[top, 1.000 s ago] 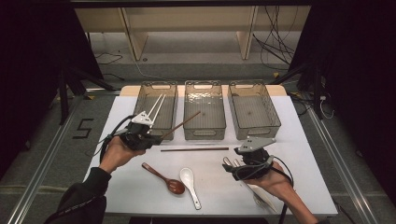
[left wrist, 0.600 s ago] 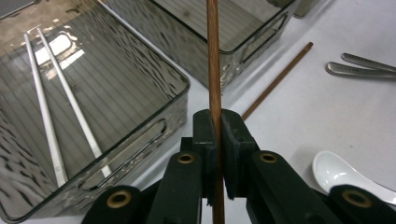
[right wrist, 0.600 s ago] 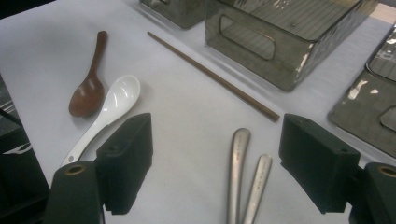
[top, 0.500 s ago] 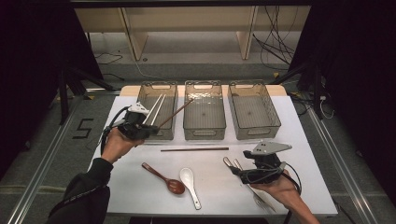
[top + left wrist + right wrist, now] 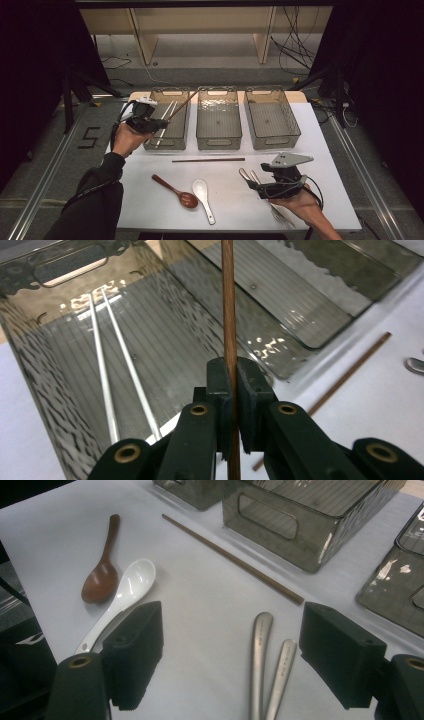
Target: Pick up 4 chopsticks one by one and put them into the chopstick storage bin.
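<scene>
Chopstick [image 5: 229, 315] pinched in left tool [image 5: 230, 390]

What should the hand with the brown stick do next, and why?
Probably lower the wooden chopstick into the left bin and then open. The left gripper is shut on it right above that bin, where two metal chopsticks already lie, so it likely belongs with them. Its twin waits on the table.

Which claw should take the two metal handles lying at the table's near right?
Right. The right claw is open, and in the right gripper view the two metal handles lie between its jaws. The left claw is shut on a brown chopstick over the left bin.
</scene>
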Demonstrator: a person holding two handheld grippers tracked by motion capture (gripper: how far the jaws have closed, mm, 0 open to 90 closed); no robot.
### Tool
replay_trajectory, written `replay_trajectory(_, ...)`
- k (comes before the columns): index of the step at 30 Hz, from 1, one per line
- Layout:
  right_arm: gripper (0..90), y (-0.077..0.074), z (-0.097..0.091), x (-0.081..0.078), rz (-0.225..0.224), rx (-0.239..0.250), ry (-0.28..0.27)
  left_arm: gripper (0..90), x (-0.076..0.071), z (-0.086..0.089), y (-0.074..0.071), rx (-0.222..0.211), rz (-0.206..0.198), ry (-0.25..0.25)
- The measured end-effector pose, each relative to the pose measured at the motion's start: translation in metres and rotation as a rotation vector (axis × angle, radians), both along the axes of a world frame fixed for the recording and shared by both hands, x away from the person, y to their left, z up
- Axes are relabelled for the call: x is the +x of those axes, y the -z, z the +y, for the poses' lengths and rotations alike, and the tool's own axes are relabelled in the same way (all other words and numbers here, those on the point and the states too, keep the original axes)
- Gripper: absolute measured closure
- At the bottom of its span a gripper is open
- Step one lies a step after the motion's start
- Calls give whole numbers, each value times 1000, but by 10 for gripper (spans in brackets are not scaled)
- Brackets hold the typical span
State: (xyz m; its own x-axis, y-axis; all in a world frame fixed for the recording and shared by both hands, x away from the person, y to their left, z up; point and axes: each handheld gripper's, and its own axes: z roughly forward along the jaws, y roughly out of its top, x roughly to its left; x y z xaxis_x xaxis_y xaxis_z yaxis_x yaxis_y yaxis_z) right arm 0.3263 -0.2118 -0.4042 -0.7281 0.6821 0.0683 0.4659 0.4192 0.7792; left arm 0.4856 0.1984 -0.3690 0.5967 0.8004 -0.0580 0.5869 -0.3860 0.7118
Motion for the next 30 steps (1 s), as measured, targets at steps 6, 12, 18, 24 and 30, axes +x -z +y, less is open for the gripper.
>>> replay_trajectory(6,266,0,1,0,0,0,-8,847,15,3,3,15,10,-36)
replay_trajectory(12,266,0,2,-1,2,-3,-13,847,28,6,8,22,24,-84)
replay_trajectory(18,266,0,2,-1,3,-7,-18,846,40,8,15,31,35,-121)
replay_trajectory(24,266,0,3,-1,2,-9,-20,845,50,10,21,38,53,-148)
replay_trajectory(30,266,-1,2,-1,2,-2,-21,844,56,13,25,35,55,-173)
